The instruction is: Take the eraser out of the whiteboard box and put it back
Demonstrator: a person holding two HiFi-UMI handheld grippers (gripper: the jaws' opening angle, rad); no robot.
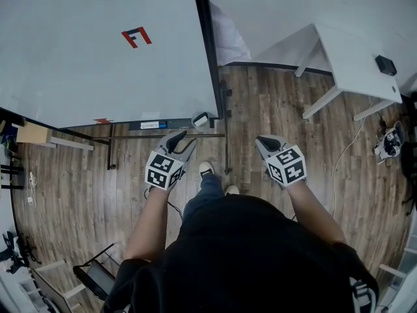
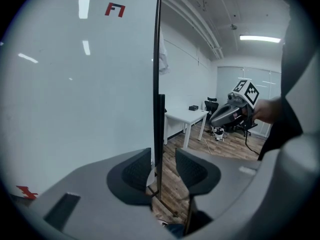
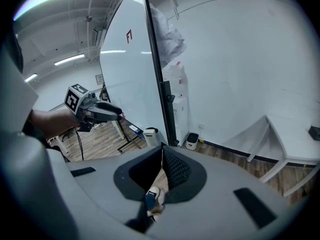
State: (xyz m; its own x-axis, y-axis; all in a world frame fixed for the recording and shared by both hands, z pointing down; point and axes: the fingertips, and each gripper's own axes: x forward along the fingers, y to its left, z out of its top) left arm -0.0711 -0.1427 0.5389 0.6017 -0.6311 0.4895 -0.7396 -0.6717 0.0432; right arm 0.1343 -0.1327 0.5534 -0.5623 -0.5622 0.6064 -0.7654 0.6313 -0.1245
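The whiteboard (image 1: 98, 57) with a red logo stands ahead on the left. At the right end of its tray sits a small white box (image 1: 201, 119) with a dark top, also visible in the right gripper view as the white box (image 3: 150, 134). Whether an eraser is inside it I cannot tell. My left gripper (image 1: 179, 139) hovers just below the box, and its jaws stand open with nothing between them (image 2: 163, 168). My right gripper (image 1: 263, 141) hangs over the floor to the right of the board's frame, its jaws shut and empty (image 3: 162, 154).
The board's black frame post (image 1: 207, 51) runs beside the box. A blue-labelled item (image 1: 153, 124) lies on the tray. A white table (image 1: 355, 57) with a black object (image 1: 386, 64) stands at the right, a white bag (image 1: 225, 34) hangs behind the board, and my shoes (image 1: 206, 169) are below.
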